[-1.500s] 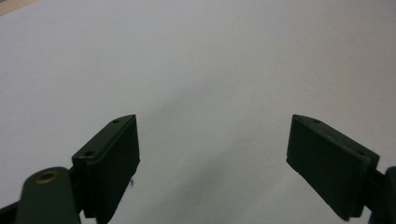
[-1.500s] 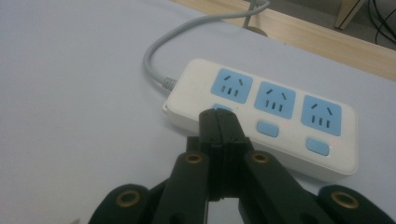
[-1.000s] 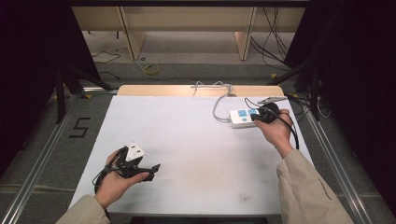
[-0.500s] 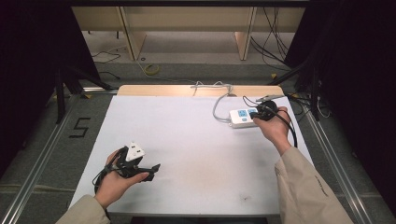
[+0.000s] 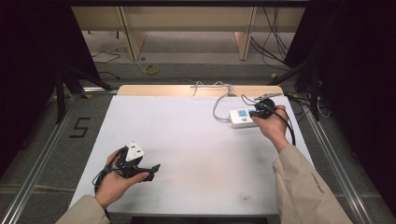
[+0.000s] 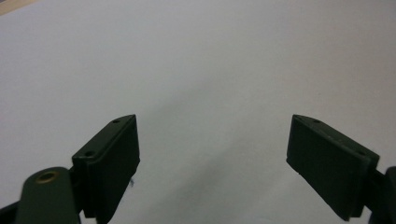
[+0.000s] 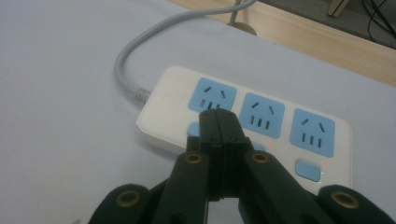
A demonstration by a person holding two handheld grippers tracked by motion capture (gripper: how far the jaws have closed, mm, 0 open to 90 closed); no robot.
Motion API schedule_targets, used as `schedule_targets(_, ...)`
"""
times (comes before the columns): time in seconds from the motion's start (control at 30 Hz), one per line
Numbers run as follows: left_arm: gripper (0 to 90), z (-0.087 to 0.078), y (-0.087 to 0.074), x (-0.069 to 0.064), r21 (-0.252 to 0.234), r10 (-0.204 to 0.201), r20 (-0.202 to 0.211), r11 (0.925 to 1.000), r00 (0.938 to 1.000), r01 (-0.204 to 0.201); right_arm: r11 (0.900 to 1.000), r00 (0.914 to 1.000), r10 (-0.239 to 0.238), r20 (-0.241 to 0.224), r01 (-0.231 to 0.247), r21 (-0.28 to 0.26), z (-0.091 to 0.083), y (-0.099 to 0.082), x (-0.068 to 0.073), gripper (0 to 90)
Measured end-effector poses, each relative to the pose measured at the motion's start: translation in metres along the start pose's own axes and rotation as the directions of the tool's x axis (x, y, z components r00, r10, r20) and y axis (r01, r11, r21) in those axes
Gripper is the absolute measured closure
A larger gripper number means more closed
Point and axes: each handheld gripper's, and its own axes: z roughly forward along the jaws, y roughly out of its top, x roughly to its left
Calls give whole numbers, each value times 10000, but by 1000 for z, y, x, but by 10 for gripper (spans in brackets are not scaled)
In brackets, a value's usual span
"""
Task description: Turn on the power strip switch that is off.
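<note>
Now the right gripper (image 7: 218,122) – jaws pressed together, holding nothing – touches the white plastic power strip with blue sockets (image 7: 261,116); far from the strip, the left gripper (image 6: 212,158) is wide open and empty.

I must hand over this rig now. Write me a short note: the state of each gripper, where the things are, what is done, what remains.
Left gripper: open, holding nothing, over bare white table, near-left.
Right gripper: shut, its tip at the switch row of the white power strip with blue sockets, far right of the table; contact unclear.
Grey cable runs off the far edge.
Done: right gripper is at the strip.
Left: probably pressing the switch; its result is unconfirmed.
</note>
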Motion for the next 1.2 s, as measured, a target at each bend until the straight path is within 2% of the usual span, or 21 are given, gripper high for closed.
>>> schedule_targets(0.7, 169, 0, 0, 0, 7, -3, 30, 10000, 10000, 2, 9995, 9998, 159, 77, -161, 285, 15, 4, -6, 900)
schedule_targets(1.2, 169, 1, 0, 0, 48, -3, 46, 10000, 10000, 2, 9981, 9999, 93, -119, -86, 604, 29, 5, 0, 900)
